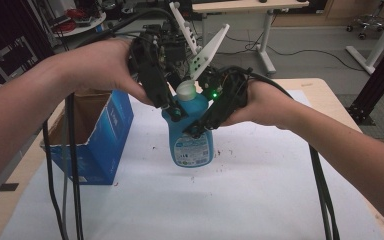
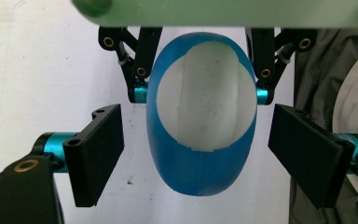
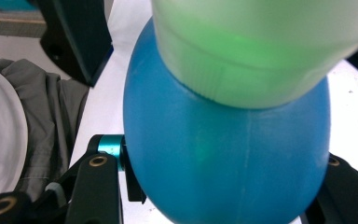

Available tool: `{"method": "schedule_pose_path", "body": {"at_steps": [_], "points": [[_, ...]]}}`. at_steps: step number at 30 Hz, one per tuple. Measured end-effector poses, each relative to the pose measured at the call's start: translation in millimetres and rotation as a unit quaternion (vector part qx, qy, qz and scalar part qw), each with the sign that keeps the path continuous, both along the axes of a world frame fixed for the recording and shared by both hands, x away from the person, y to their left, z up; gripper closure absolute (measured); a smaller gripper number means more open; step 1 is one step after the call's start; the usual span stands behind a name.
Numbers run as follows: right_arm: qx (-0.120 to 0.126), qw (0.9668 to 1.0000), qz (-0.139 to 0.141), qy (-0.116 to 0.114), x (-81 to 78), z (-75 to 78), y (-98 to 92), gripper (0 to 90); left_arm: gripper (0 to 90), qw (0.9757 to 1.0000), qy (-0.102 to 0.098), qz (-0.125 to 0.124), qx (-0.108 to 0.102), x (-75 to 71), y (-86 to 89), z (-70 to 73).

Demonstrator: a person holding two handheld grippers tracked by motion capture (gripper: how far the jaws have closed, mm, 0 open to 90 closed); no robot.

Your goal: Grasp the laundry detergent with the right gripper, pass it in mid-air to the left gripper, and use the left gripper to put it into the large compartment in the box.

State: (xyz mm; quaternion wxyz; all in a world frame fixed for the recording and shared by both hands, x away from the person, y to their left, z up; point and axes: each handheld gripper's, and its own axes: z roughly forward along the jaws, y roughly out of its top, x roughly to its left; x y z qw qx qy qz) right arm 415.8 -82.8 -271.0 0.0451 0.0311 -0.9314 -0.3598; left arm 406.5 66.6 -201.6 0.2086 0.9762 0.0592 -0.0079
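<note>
Two grippers crowd blue bottle [image 1: 191, 132]: right gripper [image 1: 202, 127] clamps its body, pads hidden; left gripper [image 2: 196, 154] spread wide around it, untouching.

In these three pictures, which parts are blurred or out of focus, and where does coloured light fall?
High view: rather dim and soft, with a green lamp glowing on the right tool beside the blue bottle. Left gripper view: bottle and black jaws sharp, but a blurred greenish bar crosses the top edge. Right gripper view: the bottle's white cap is very close, out of focus and tinted green.
</note>
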Motion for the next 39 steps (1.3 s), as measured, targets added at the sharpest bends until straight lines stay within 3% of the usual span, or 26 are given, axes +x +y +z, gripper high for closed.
{"method": "schedule_pose_path", "body": {"at_steps": [7,12,17,22,23,24,39], "points": [[0.005,1.0000,-0.001,0.006,1.5,1.6,-3.2,45.6,18.4,0.9999,0.010,0.014,-0.003,2.6,-4.0,-4.2],[0.007,0.9999,-0.002,0.009,1.8,2.1,-4.5,45.6,18.7,0.9999,0.010,0.005,0.001,1.8,-7.3,-4.4],[0.004,0.9999,-0.006,0.014,0.8,3.4,-5.9,45.6,19.4,0.9997,0.014,0.019,-0.004,0.9,-9.3,-7.5],[0.003,0.9998,-0.006,0.017,0.7,3.3,-6.1,45.5,21.1,0.9998,0.014,0.012,0.003,3.5,-9.0,-8.2],[0.002,0.9998,-0.008,0.018,0.7,3.5,-6.2,45.5,21.1,0.9988,0.025,0.037,-0.020,-0.1,-10.4,-11.0],[0.002,0.9998,-0.008,0.018,0.5,3.6,-6.3,45.5,22.3,0.9998,0.015,0.015,0.001,3.5,-9.1,-8.4],[0.006,0.9999,-0.003,0.013,2.0,3.1,-7.2,45.5,27.4,0.9997,0.018,0.015,0.006,4.2,-9.9,-10.2]]}}
